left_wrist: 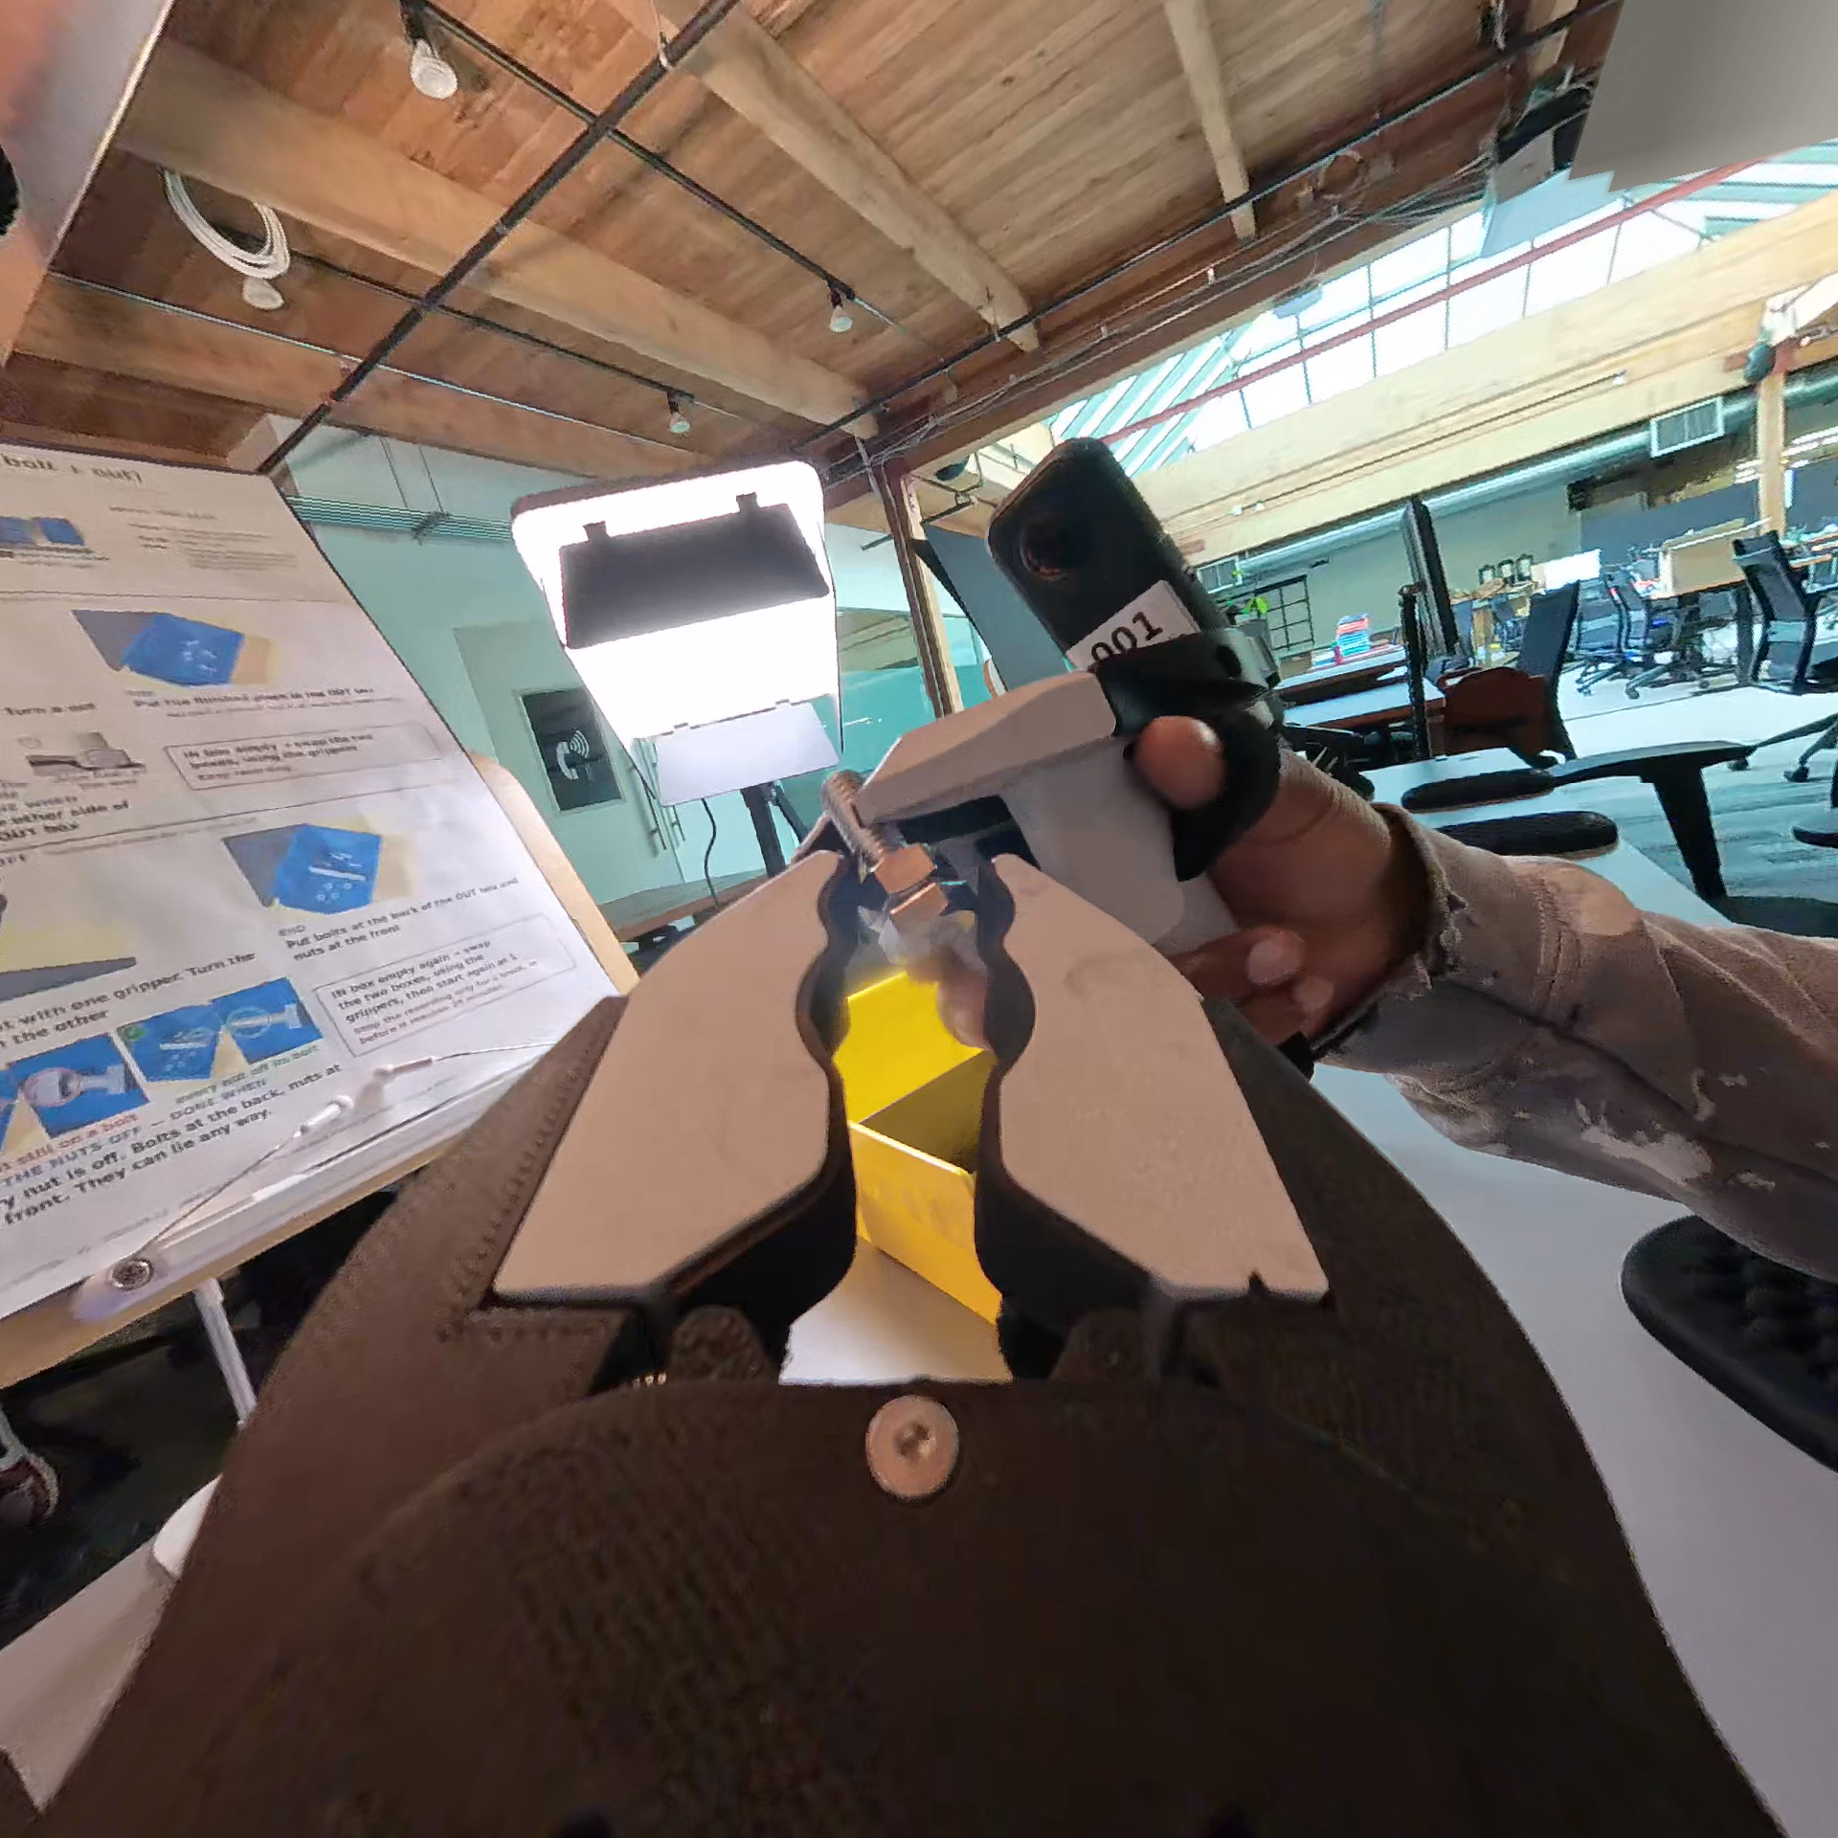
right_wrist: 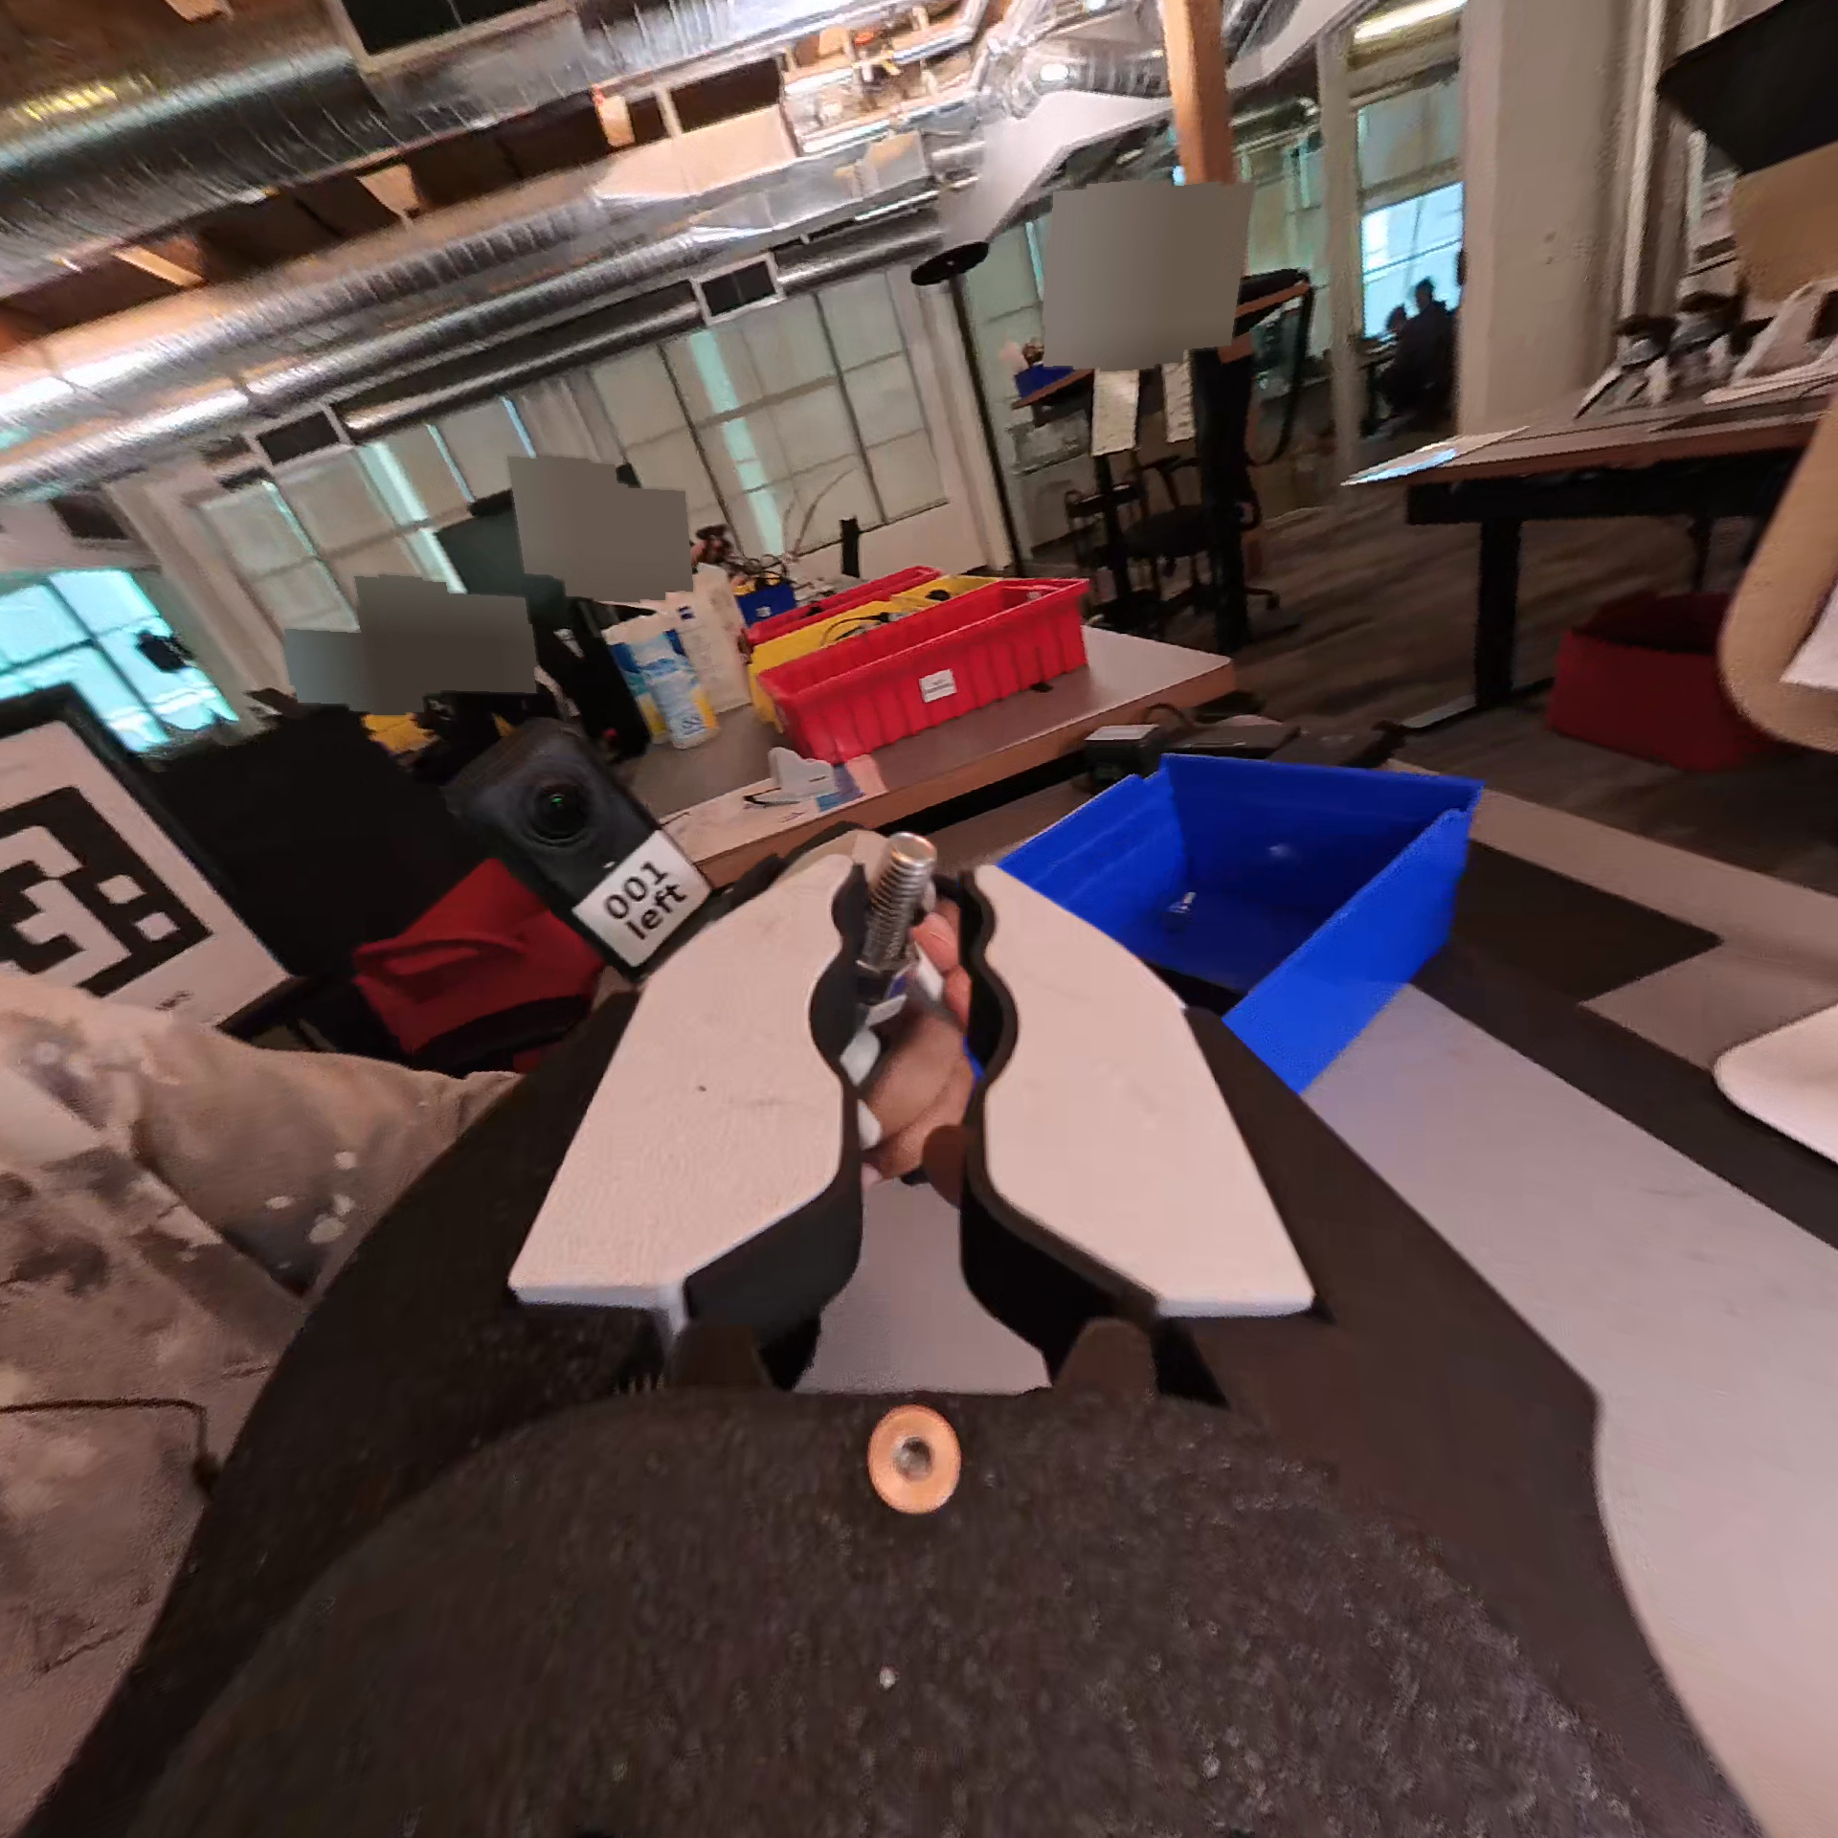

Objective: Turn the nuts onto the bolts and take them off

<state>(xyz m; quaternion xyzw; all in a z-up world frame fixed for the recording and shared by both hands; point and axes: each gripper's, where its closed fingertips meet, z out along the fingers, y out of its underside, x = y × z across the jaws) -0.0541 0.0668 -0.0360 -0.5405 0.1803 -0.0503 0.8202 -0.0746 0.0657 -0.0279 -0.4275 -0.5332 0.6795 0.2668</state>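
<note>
A silver bolt [left_wrist: 847, 808] with a hex nut [left_wrist: 910, 892] on its thread is held up in the air between both grippers. My left gripper [left_wrist: 910, 870] is closed round the nut at its tips. The right gripper [left_wrist: 880, 811] comes in from the right in a person's hand and pinches the threaded shaft just above the nut. In the right wrist view my right gripper [right_wrist: 910, 880] is shut on the bolt [right_wrist: 895, 895], whose threaded end sticks out past the tips, and the nut [right_wrist: 877, 962] sits lower between the pads. The left gripper is mostly hidden there, and only its camera [right_wrist: 557, 808] shows.
A yellow bin [left_wrist: 915, 1054] stands on the white table below the left gripper. A blue bin [right_wrist: 1313, 895] with a small metal part [right_wrist: 1179, 907] in it stands to the right. An instruction board [left_wrist: 249, 845] stands on the left and a lamp panel [left_wrist: 686, 617] behind. Red bins [right_wrist: 925, 676] sit on a far table. Only a small space, under 4 cm, lies between the two pairs of fingers.
</note>
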